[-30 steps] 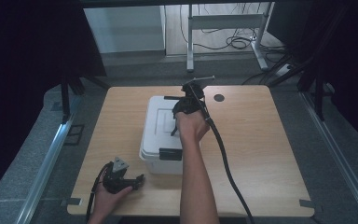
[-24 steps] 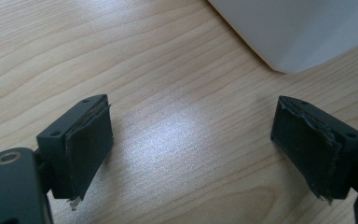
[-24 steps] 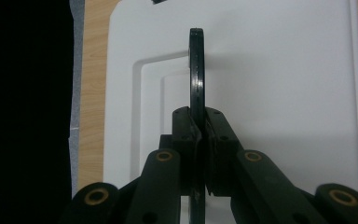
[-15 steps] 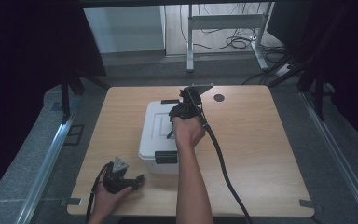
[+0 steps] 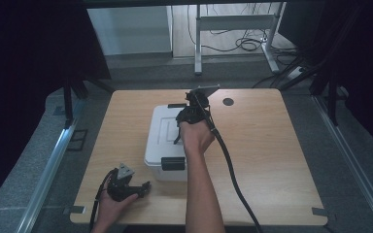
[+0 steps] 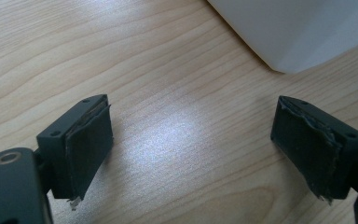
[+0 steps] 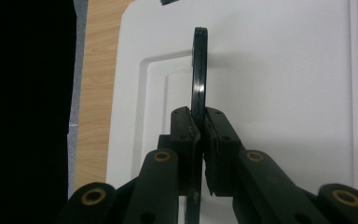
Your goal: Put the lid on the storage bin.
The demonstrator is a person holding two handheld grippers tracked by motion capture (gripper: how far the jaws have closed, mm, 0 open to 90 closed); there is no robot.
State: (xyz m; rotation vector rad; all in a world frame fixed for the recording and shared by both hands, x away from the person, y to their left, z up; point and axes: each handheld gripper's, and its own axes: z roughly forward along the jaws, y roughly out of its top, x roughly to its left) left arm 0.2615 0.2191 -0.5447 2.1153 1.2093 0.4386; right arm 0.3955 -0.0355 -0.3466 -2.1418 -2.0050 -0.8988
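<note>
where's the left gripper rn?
High view: left gripper sits at the table's near-left edge, jaws open, just left of the white box's front corner.

You will find no legible text, label, brand, number or sign in any view. The white rectangular plastic box carries no readable marking on its lid, and its black front latch is plain. The light wooden table top bears only grain. In the right gripper view, the thin black handle and the black jaw links show bare brass-coloured rivets, no lettering. In the left gripper view, the worn black jaw pads are unmarked
</note>
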